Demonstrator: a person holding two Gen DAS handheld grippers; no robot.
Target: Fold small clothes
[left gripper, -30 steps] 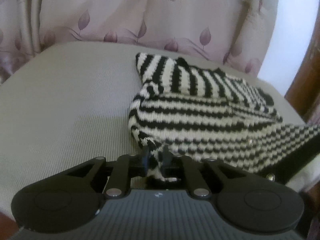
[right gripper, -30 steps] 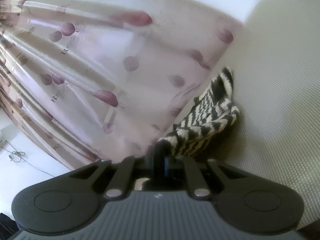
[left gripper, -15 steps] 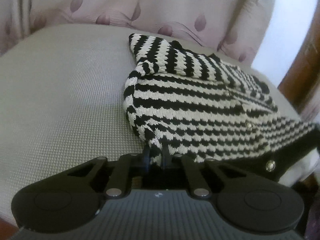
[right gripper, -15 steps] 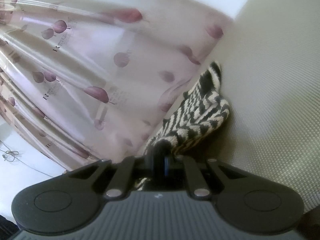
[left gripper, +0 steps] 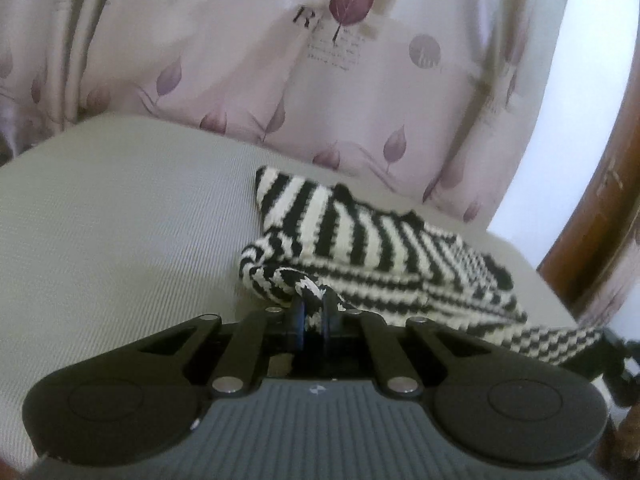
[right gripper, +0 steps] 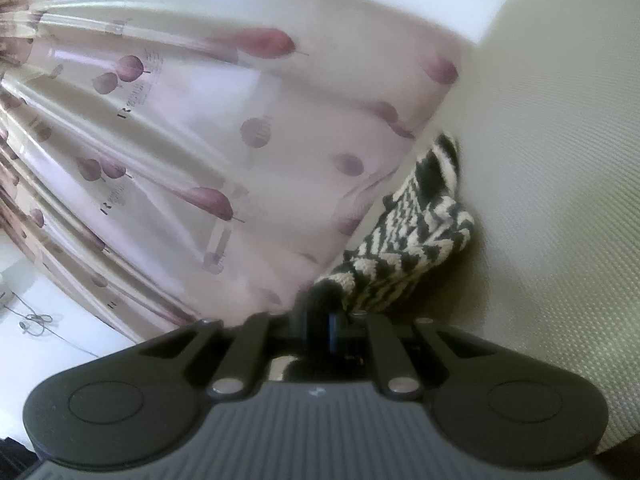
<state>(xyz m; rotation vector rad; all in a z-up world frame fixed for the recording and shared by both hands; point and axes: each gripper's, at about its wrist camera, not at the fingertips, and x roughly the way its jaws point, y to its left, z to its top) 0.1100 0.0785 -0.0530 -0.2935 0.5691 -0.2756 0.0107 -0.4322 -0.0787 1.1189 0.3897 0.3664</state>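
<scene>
A black-and-white striped knit garment point(left gripper: 360, 248) lies on a grey-green cushion point(left gripper: 120, 216). My left gripper point(left gripper: 314, 312) is shut on its near left edge, which is lifted and bunched over the fingers. In the right wrist view the same striped knit garment point(right gripper: 412, 236) runs away from my right gripper point(right gripper: 322, 312), which is shut on its black-trimmed edge. The fingertips of both grippers are hidden in the fabric. At the right edge of the left wrist view, part of the right gripper holds the garment's other end.
A pale pink curtain point(left gripper: 320, 60) with purple leaf prints hangs right behind the cushion and fills much of the right wrist view as the curtain point(right gripper: 200, 140). A brown wooden frame point(left gripper: 600, 216) stands at the right. Bare cushion point(right gripper: 560, 160) stretches to the right of the garment.
My left gripper shut on the garment's near edge and rose, lifting and folding that edge up. The right gripper kept its grip and stayed in place.
</scene>
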